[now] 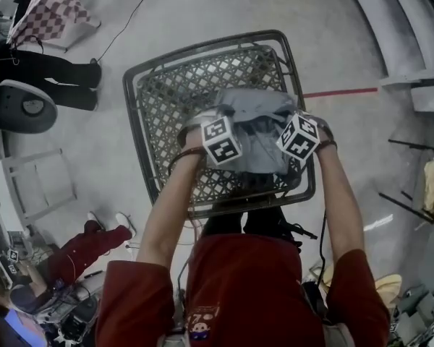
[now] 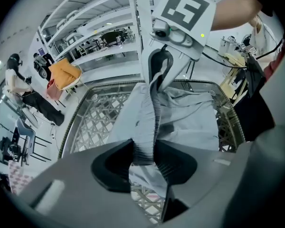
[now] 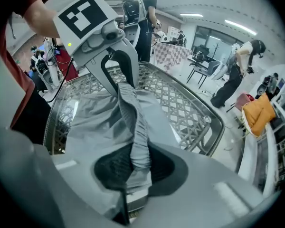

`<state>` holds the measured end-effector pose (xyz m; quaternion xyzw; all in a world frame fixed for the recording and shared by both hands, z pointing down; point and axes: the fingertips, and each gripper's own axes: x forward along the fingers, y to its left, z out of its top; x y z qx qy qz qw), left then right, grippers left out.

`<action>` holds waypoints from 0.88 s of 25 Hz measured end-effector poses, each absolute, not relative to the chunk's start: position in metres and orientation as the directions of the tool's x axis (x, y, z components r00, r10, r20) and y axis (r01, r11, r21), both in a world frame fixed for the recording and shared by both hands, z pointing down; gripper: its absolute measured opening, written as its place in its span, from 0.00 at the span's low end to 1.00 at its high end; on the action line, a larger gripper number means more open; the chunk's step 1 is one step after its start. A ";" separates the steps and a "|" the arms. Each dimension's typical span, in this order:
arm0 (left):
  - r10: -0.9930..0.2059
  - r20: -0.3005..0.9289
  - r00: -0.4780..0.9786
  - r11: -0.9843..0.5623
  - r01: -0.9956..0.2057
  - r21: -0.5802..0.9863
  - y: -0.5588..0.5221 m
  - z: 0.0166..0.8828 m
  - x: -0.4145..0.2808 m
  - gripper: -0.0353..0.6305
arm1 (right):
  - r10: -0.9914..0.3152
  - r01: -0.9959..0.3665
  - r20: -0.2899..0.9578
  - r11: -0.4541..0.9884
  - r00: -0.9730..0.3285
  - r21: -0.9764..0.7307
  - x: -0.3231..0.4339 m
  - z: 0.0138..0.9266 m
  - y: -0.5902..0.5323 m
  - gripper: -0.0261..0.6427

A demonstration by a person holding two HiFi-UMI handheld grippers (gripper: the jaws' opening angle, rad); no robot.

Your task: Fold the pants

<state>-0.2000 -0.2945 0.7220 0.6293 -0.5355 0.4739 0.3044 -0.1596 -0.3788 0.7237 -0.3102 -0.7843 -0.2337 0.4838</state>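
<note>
Grey pants hang bunched between both grippers above a square lattice-top table. My left gripper is shut on the ribbed waistband, which runs taut to the right gripper's fingers facing it. My right gripper is shut on the same waistband, and the left gripper's fingers hold its far end. From the head view, the marker cubes of the left gripper and right gripper sit close together over the table's near half, with the cloth drooping onto the lattice behind them.
The metal table rim frames the lattice. A person in black and an office chair are at the far left. A red floor line runs right of the table. An orange cloth lies on a stand.
</note>
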 end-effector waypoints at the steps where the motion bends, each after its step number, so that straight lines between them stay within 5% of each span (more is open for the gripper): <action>1: -0.378 0.925 -0.020 -0.237 -0.964 -0.118 -0.295 0.727 -0.204 0.27 | 0.265 0.713 0.904 0.698 -0.335 0.060 -0.164 0.729 -0.380 0.12; 14: -0.415 0.899 -0.139 -0.121 -0.971 -0.206 -0.305 0.742 -0.238 0.32 | 0.233 0.675 0.887 0.729 -0.399 0.113 -0.179 0.748 -0.394 0.30; 22: -0.415 0.891 -0.183 -0.079 -0.969 -0.235 -0.317 0.747 -0.264 0.32 | 0.176 0.646 0.883 0.745 -0.435 0.169 -0.202 0.753 -0.414 0.31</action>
